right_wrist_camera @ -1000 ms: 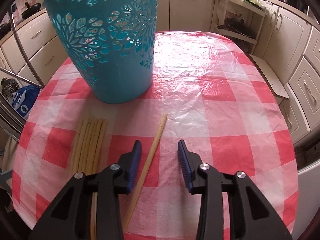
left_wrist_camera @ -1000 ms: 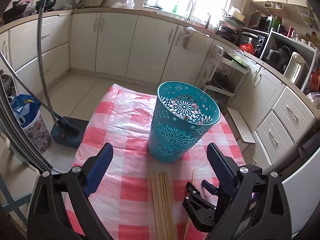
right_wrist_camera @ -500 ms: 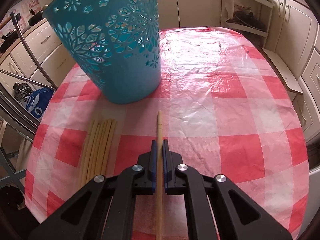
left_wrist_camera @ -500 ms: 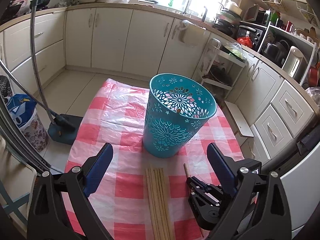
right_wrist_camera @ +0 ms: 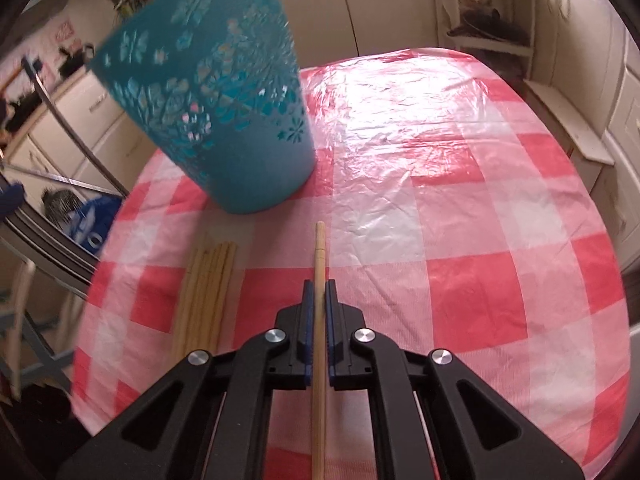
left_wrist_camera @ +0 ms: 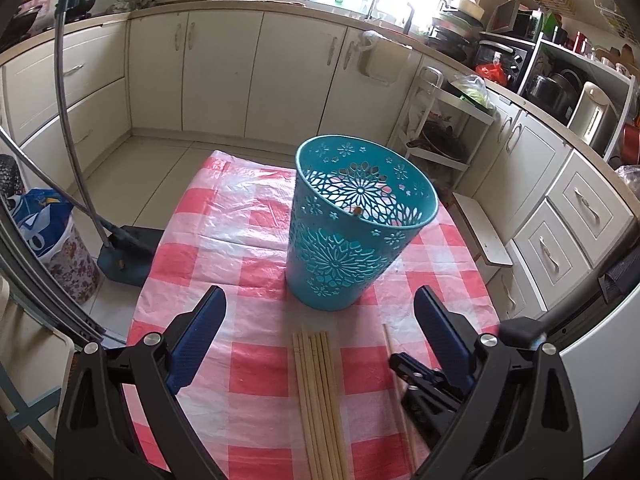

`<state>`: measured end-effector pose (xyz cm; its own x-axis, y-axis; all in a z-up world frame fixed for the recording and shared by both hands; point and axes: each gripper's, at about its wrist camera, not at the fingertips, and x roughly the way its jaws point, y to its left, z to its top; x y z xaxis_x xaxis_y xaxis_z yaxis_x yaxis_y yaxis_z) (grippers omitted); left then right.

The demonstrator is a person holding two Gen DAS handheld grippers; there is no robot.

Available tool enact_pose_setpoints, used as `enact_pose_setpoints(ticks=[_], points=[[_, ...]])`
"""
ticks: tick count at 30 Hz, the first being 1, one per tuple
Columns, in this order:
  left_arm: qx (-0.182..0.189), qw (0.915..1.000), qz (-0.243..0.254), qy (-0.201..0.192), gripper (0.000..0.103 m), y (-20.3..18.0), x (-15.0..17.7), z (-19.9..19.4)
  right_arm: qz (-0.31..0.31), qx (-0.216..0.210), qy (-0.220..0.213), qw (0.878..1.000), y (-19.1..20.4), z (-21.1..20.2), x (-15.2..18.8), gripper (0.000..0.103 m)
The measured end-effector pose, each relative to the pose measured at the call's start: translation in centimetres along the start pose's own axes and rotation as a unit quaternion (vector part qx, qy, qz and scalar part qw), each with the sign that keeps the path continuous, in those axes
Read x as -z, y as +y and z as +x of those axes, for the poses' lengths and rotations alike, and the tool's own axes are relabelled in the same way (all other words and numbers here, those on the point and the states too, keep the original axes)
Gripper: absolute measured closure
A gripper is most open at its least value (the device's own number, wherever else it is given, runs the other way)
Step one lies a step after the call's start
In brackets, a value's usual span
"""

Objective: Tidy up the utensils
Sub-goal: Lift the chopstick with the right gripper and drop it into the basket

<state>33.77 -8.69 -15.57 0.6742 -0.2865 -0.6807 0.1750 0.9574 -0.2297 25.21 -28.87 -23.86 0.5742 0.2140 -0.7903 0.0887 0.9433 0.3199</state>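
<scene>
Tablecloth (right_wrist_camera: 460, 208): chopstick (right_wrist_camera: 319, 264) between claw pads (right_wrist_camera: 307, 320).

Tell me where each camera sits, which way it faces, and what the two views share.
Left wrist: on the left gripper, angled down over the table at the teal basket; its open jaws show.
Right wrist: on the right gripper, angled down along a single chopstick clamped in its jaws.
Shared: basket, chopstick bundle, checked tablecloth.

Table under red-and-white checked cloth (right_wrist_camera: 460, 240), teal cut-out basket (left_wrist_camera: 352, 236) standing upright, bundle of wooden chopsticks (left_wrist_camera: 320, 400) beside it
</scene>
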Motion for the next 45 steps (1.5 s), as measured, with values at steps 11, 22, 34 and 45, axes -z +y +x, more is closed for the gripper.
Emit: enact_pose_setpoints(ticks=[11,22,34,45], points=[[-0.020,0.9974,-0.068,-0.011,0.012,3.8,-0.8,-0.2,0.019,-0.039,-0.089,0.995,-1.0,-9.4,-1.7,0.097],[-0.038,0.9864,-0.158,-0.023,0.012,8.4,-1.1,-0.3,-0.017,-0.086,-0.190,0.978,3.2,-15.8,-6.7,0.097],[-0.031,0.9850,-0.168,-0.020,0.012,8.6,-0.9,0.0,-0.015,-0.067,-0.301,0.951,8.1,-11.7,-16.5,0.097],[-0.026,0.9832,-0.180,-0.016,0.012,9.5,-1.2,0.1,-0.026,-0.003,-0.248,0.968,8.5,-4.6,-18.7,0.097]])
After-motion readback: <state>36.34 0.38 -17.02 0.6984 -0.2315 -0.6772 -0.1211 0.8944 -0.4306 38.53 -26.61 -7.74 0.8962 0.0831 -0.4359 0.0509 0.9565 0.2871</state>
